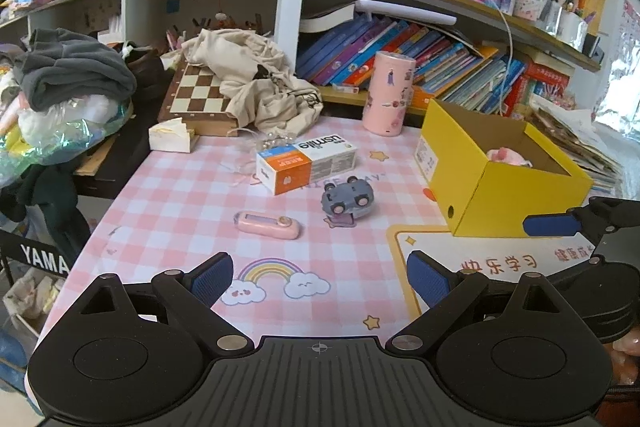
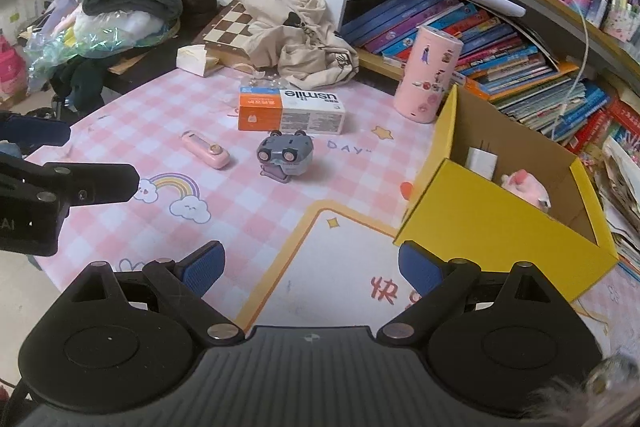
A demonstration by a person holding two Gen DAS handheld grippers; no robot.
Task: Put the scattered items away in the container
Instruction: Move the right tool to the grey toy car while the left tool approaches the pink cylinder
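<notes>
Both claws are wide open and hold nothing: left claw (image 1: 320,281), right claw (image 2: 310,267), each hovering over the near edge of the counter (image 2: 248,211). The yellow box (image 2: 500,227), at right, already contains a pink plush toy (image 2: 524,187) and a white charger (image 2: 482,161). Outstanding on the counter: toy car (image 1: 347,201), pink case (image 1: 267,225), toothpaste carton (image 1: 306,163). Judgement: between picks; next, a claw must reach forward, straddle one item, and close.

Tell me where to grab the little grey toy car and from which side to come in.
Grip the grey toy car across its two flat body sides, coming down from above. It lies overturned, wheels up and facing the camera, clear of the usmile box, so the sides are free; the wheels would slip.
</notes>
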